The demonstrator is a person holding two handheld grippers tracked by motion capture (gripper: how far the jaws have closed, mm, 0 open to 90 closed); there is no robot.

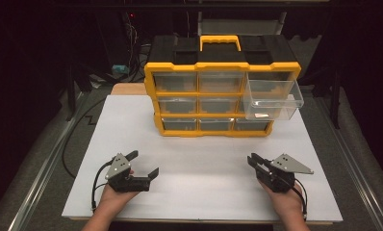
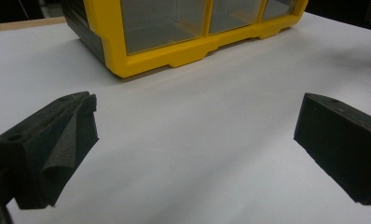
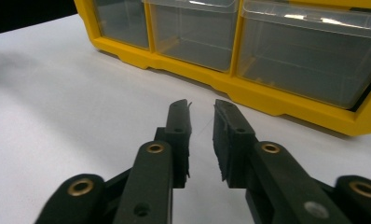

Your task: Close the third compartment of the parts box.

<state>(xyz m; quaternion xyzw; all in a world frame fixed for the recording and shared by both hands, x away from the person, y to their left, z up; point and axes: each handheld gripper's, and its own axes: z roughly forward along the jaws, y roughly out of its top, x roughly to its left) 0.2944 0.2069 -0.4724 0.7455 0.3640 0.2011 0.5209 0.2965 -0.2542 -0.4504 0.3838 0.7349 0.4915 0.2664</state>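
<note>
My left gripper [image 2: 193,140] had its jaws spread wide, one black foam pad [image 2: 53,149] down at the left edge and the other way off at the right, with nothing but bare white table [image 2: 197,121] between them. Up ahead sat the yellow organizer [image 2: 141,58], well clear of the pads, its bottom corner closest to me. Its clear drawers [image 2: 162,21] looked empty, though honestly the plastic was too murky to be sure.
</note>
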